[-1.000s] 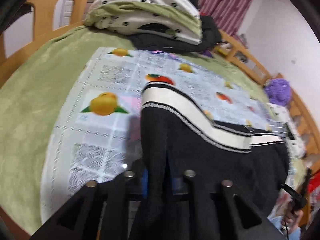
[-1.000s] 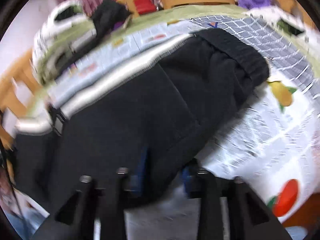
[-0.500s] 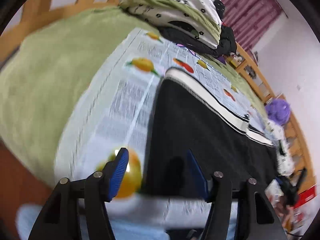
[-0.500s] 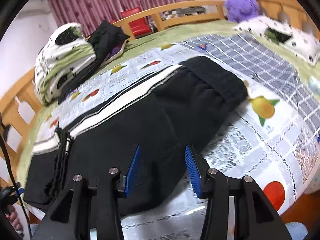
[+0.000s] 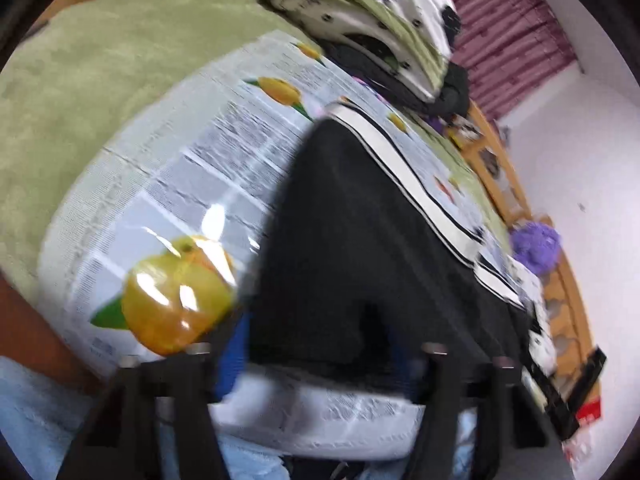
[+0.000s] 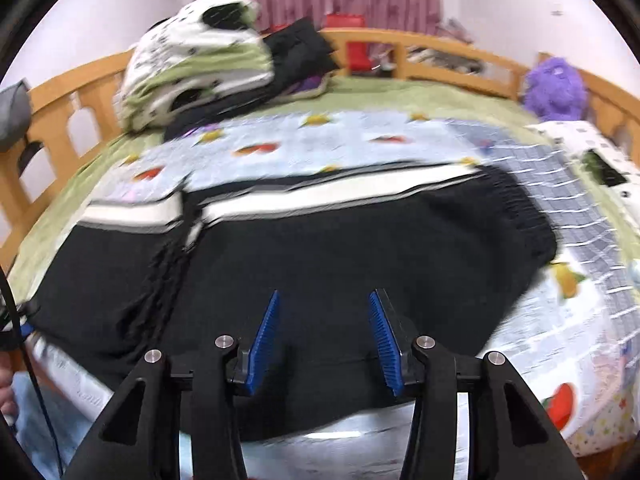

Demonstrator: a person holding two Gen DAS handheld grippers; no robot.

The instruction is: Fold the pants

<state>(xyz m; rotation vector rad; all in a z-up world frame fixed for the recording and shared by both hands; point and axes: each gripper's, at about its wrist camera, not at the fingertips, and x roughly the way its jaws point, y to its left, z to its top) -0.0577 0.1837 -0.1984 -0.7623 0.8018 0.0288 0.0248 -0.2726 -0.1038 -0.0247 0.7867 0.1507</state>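
Note:
The black pants (image 6: pixel 340 264) with a white side stripe (image 6: pixel 320 200) lie flat on the fruit-print cloth (image 6: pixel 340 140) on the bed. They also show in the left wrist view (image 5: pixel 360 248), stripe along the far edge. My right gripper (image 6: pixel 324 320) is open and empty, its blue pads (image 6: pixel 264 332) above the pants' near edge. My left gripper (image 5: pixel 316 344) is open and empty at the pants' near left corner; the view is blurred.
A folded white-and-green quilt (image 6: pixel 196 60) and dark clothes (image 6: pixel 300 52) sit at the back of the bed. A purple plush toy (image 6: pixel 556 88) sits at the back right by the wooden rail (image 6: pixel 440 48). Green blanket (image 5: pixel 100 80) lies left of the cloth.
Both grippers let go of the pants and opened. They have drawn back toward the near edge of the bed; the pants now lie flat.

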